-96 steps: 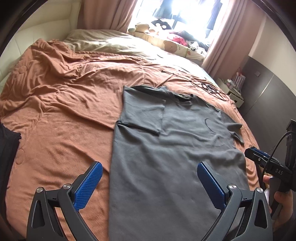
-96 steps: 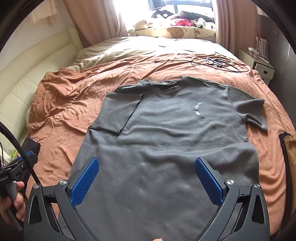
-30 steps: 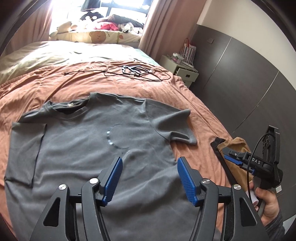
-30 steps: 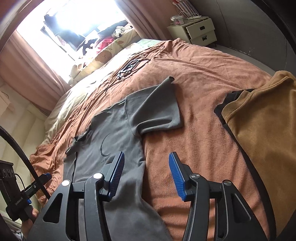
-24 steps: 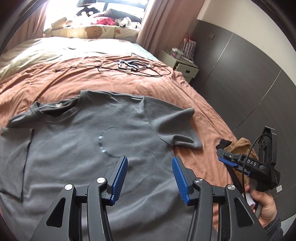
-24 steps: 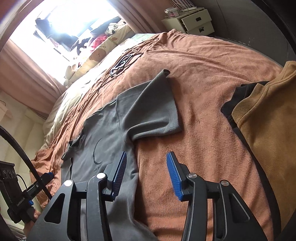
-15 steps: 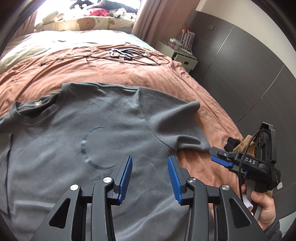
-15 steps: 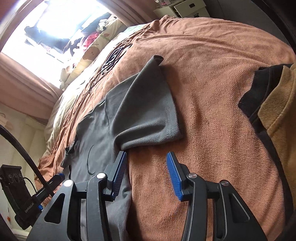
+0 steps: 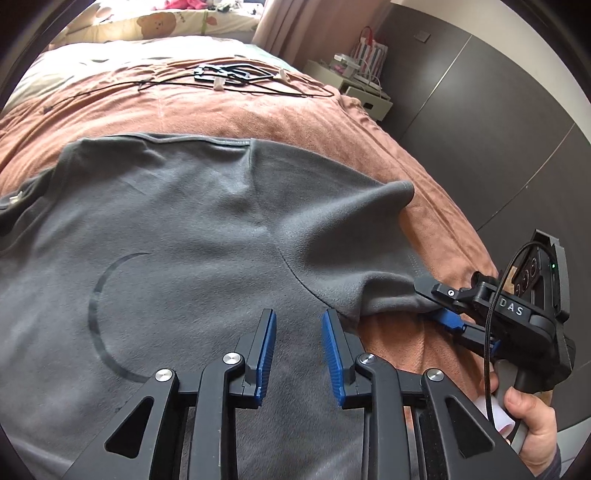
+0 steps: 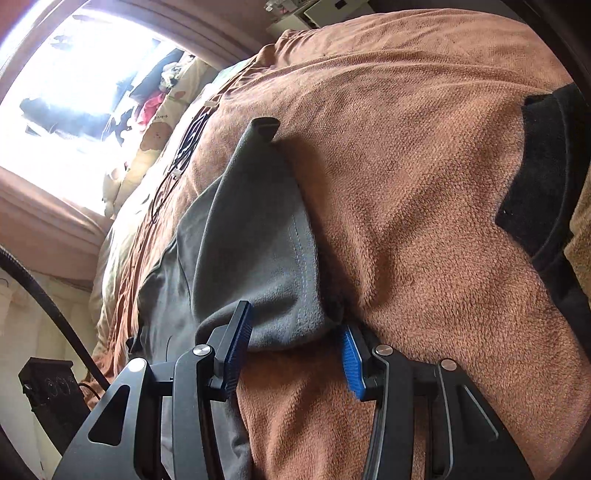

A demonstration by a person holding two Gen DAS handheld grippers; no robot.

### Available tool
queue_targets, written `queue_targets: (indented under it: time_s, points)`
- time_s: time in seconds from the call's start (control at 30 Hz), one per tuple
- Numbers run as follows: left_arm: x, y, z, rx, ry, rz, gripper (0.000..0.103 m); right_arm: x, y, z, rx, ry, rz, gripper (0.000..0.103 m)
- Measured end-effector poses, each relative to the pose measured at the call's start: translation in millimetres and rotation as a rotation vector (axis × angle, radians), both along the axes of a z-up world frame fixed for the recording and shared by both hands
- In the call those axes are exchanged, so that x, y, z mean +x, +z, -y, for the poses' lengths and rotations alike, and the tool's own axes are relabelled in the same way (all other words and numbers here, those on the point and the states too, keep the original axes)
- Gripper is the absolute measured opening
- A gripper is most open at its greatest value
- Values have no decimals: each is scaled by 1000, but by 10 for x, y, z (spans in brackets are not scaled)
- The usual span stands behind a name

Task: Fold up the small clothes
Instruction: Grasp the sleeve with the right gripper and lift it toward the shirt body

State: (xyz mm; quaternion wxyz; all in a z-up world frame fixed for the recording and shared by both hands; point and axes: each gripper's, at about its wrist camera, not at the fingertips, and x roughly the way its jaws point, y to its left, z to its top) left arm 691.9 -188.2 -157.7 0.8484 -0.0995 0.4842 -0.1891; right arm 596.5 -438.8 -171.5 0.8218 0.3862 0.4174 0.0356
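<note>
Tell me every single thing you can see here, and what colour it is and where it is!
T-shirt: one, grey, spread flat on the bed, with a dark curved print on its chest.
Sleeve: one, grey, at the shirt's edge, between the right jaws.
Blanket: one, rust orange, covering the bed.
Cables: a tangle, black, on the blanket beyond the shirt.
Bear cushion: one, cream, by the window.
Bedside cabinet: one, pale, beside the bed.
Other clothes: black and tan, at the bed's edge.
Left hand-held gripper: black with blue pads, over the shirt's body, jaws closing.
Right hand-held gripper: black with blue pads, jaws closing around the sleeve hem.
Hand: one, holding the right handle.
</note>
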Motion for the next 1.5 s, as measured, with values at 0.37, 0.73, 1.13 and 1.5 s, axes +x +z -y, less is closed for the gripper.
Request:
queue_targets:
  time_s: [0.37,0.73,1.13,1.5]
  points:
    - [99,-230,167,60,-40,-55,28,20,372,-96,-118,11,74,2]
    - [93,-144,199,-2,-57,-40,28,-130,591,-339,-156,112,168,2]
    - [191,-315,362,-56,-56,-91,27,-191,611,-422,-87,199,199,2]
    - [-57,-61,-84,-126,-21,-89,27,-273,589,-550,-82,216,189,2]
